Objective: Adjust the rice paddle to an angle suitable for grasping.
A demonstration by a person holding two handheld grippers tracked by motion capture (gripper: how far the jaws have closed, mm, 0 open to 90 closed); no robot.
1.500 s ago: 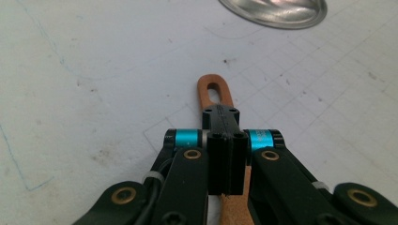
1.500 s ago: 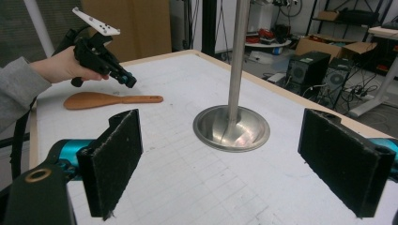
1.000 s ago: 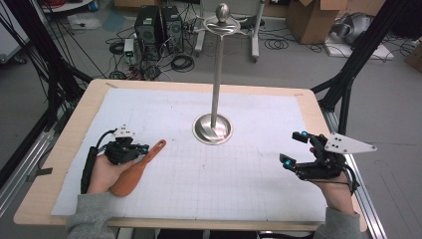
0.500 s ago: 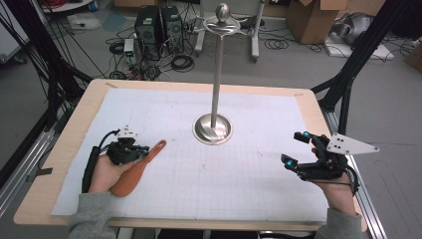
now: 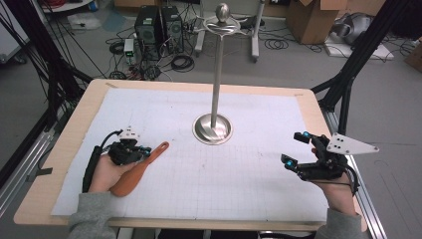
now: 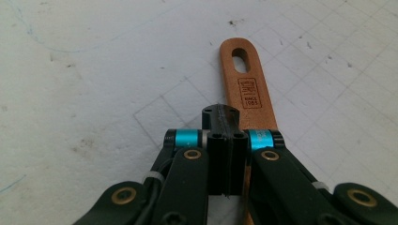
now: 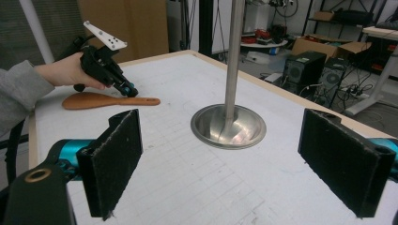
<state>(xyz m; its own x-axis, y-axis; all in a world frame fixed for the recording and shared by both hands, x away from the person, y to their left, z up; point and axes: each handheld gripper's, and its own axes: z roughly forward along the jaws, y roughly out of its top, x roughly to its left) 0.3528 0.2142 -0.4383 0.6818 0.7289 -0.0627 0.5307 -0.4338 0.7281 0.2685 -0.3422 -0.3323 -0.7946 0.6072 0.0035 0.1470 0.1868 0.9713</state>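
Left gripper (image 5: 144,151) – jaws closed together, resting on the wooden rice paddle's (image 5: 139,171) handle, which lies flat at the table's (image 5: 79,119) left. Right gripper (image 5: 296,149) – jaws wide, empty.

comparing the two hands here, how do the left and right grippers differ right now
The left gripper has its jaws shut beside the orange spatula's handle; the right gripper stands wide open, nothing between its pads. The left sits low on the mat; the right points toward the steel stand. Both are black and hand-held.
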